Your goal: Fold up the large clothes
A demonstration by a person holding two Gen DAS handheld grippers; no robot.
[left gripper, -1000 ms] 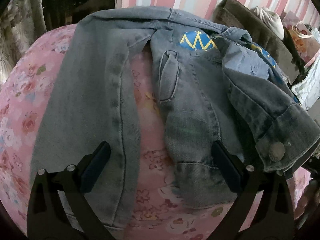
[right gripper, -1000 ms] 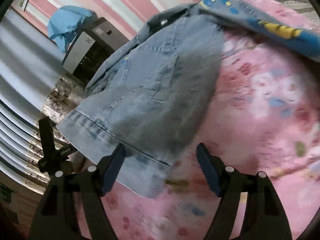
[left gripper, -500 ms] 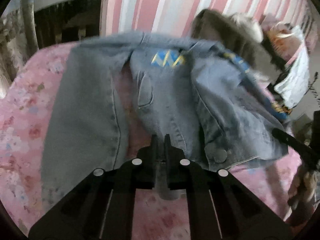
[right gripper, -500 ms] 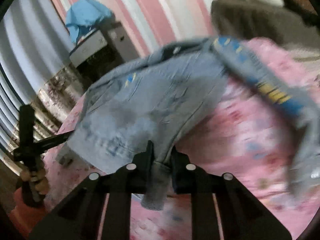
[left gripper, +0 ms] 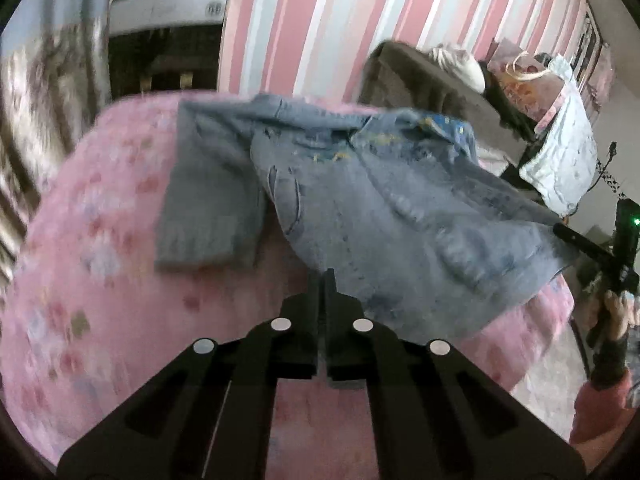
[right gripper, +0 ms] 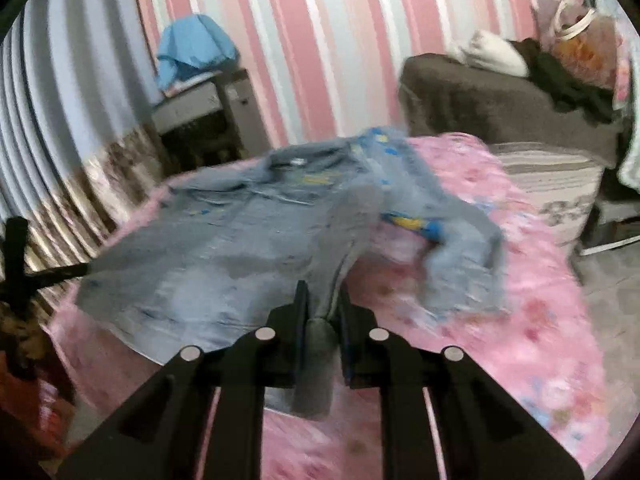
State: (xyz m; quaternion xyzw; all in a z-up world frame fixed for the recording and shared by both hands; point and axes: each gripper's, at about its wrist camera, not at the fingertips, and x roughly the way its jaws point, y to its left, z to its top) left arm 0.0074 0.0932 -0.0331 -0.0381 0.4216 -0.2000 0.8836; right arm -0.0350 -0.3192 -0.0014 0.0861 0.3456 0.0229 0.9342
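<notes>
Denim jacket (left gripper: 384,208) lies on bed w/ pink floral cover (left gripper: 100,260), hem lifted off the cover. Left tool (left gripper: 325,280): jaws pressed together on hem edge. Right tool (right gripper: 322,304): jaws clamped on a bunched hem fold, fabric hanging below them. Bag (right gripper: 580,40) sits on brown sofa (right gripper: 480,92); contents blurred, can't ID.

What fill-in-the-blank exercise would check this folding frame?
1. The garment held is a ____ jacket.
2. The right gripper is ____ on its hem.
3. The jacket lies on a floral ____ bedspread.
4. The wall behind has vertical ____.

Missing words: denim; shut; pink; stripes.
</notes>
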